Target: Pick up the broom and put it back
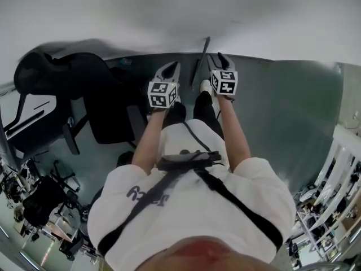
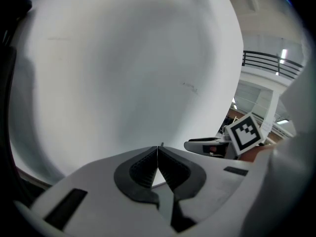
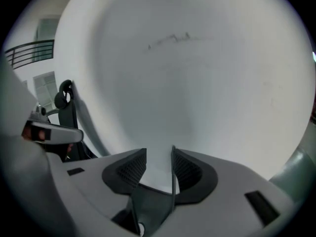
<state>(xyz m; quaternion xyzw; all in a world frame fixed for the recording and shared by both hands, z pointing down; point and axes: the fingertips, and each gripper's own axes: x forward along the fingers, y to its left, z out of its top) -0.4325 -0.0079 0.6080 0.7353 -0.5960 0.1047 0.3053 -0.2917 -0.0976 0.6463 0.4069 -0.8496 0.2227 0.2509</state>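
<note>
Seemingly at the close of the job: the broom (image 1: 201, 61), a thin dark handle in my head view, stands tilted against the white wall (image 1: 169, 10) at the far side, between my two grippers and, as far as I can see, touched by neither. My right gripper (image 1: 221, 61) hangs just right of the handle, fingers spread wide with only bare wall between them. My left gripper (image 1: 171, 69), just left of it, has its fingers pressed together on nothing. A black office chair (image 1: 84, 95) sits on the grey floor (image 1: 282, 112) to the left. I judge the put-back done bar the retreat. Next I should draw both grippers near to me, keeping the wide right fingers clear so the leaning broom is not nudged into sliding.
</note>
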